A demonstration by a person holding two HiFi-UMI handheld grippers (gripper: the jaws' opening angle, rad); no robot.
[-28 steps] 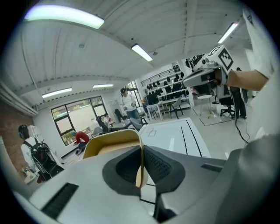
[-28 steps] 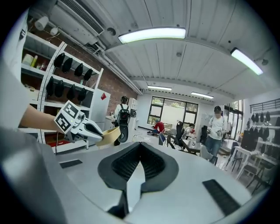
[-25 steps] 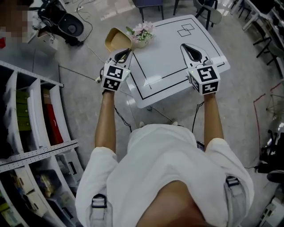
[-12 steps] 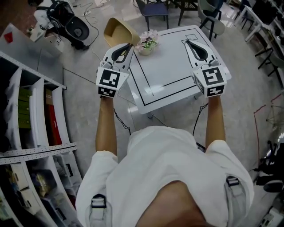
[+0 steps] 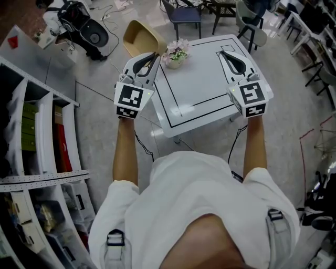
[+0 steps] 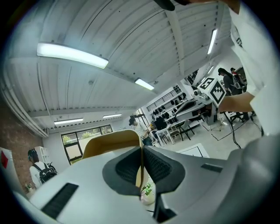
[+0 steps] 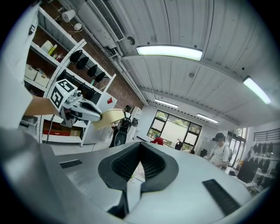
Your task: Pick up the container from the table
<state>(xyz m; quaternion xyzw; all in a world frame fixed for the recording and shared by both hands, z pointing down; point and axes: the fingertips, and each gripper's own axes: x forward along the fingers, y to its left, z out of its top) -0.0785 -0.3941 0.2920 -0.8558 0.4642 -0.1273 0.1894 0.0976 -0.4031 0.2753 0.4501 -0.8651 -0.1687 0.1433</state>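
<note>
From the head view, your left gripper [image 5: 154, 54] covers the container's [image 5: 140, 38] near rim, hiding the clamped edge. In the left gripper view, its jaws hide most of the container and nearly all the flower pot [image 6: 148, 192]. The shelves [image 5: 31, 131] are cut off at the left edge.

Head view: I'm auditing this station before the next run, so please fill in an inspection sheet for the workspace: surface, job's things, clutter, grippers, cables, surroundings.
Surface: white table with black marked lines, only the flower pot stands on it.
Job's things: tan open-topped container, held in the air beyond the table's far-left corner.
Clutter: small pot of pink flowers at the table's far-left corner.
Grippers: left gripper shut on the container's wall; right gripper shut, empty, over the table's right side.
Cables: black cable on the floor by the table's near edge.
Surroundings: white shelving at left; chairs beyond the table.
</note>
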